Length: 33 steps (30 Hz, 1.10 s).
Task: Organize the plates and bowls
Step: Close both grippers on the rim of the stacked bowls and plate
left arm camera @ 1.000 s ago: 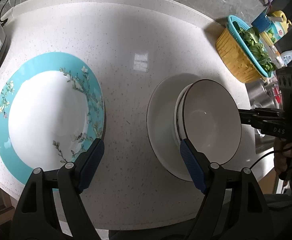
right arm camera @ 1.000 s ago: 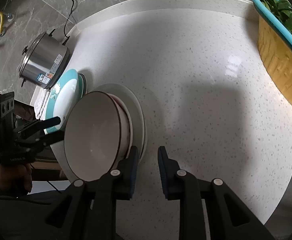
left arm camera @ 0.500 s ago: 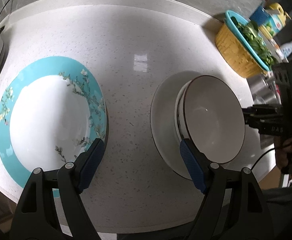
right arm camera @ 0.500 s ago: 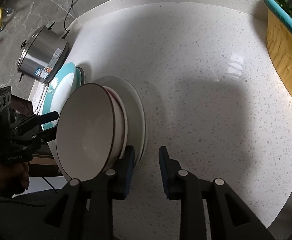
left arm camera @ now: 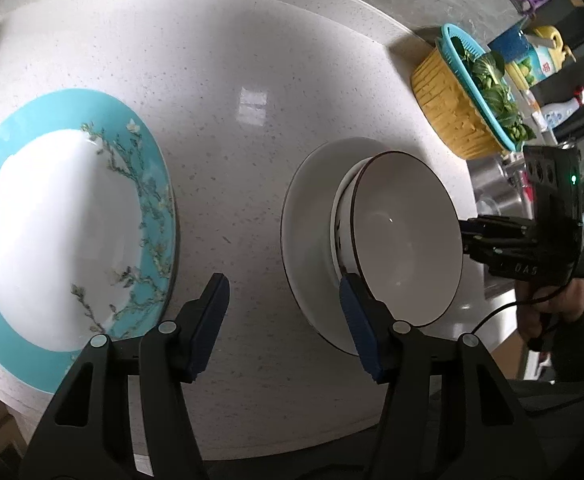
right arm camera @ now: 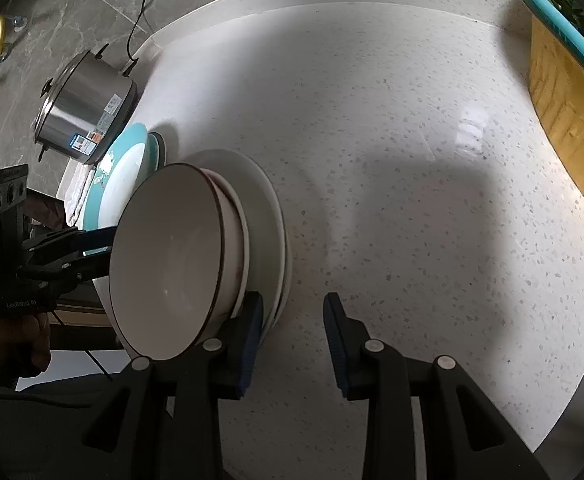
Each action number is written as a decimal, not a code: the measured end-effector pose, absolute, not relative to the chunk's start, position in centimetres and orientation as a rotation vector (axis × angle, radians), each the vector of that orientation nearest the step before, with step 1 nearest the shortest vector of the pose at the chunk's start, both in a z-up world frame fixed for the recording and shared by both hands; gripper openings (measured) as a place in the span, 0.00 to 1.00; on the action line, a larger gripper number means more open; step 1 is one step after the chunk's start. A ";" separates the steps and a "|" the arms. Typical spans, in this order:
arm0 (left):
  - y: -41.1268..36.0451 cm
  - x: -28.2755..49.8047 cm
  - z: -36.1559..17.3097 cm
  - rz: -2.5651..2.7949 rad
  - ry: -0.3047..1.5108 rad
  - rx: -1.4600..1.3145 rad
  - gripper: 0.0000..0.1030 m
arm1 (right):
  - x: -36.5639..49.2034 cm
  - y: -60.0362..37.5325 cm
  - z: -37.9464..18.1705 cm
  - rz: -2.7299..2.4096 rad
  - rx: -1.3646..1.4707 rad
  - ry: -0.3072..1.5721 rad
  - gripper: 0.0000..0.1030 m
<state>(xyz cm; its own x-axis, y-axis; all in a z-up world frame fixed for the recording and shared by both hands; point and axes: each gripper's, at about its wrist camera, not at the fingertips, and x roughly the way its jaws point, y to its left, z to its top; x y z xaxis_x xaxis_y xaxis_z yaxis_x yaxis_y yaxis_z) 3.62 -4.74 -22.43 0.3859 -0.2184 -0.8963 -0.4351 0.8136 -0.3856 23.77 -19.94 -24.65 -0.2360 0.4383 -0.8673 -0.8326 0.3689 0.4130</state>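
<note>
Counting two stacked bowls [left arm camera: 405, 236], white plate [left arm camera: 307, 216], perhaps two teal plates [left arm camera: 72, 220]

The left hand-held gripper [left arm camera: 284, 312] is closing: its pads now stand nearer each other than a second ago, with only bare surface [left arm camera: 252, 160] between them, and its left pad no longer overlaps the teal plate [left arm camera: 140, 152]. The right hand-held gripper [right arm camera: 292, 328] is opening, its pads standing wider apart than before, nothing between them, its left pad beside the stacked bowls [right arm camera: 172, 256].
</note>
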 end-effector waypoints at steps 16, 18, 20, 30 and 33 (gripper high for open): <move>-4.7 5.9 -22.8 0.130 1.183 -0.751 0.41 | 25.1 -21.4 -25.1 1.238 -0.327 1.366 0.33; -5.1 5.5 -22.8 0.129 1.179 -0.747 0.43 | 25.1 -21.4 -25.1 1.238 -0.333 1.368 0.33; -5.0 5.6 -23.0 0.126 1.174 -0.759 0.44 | 25.1 -21.4 -25.0 1.235 -0.339 1.365 0.33; -5.2 5.1 -24.0 0.119 1.223 -0.758 0.42 | 25.2 -21.1 -25.1 1.237 -0.350 1.370 0.33; -6.4 6.3 -24.7 0.098 1.247 -0.710 0.41 | 25.2 -20.9 -25.1 1.235 -0.360 1.367 0.33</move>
<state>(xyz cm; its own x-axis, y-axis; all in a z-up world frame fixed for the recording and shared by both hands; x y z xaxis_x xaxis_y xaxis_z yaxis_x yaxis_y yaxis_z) 6.33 -6.38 -24.73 0.3431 -0.3036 -0.8889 -0.4391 0.7847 -0.4375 25.15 -20.89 -25.11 -0.2535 0.4457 -0.8586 -0.8093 0.3885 0.4406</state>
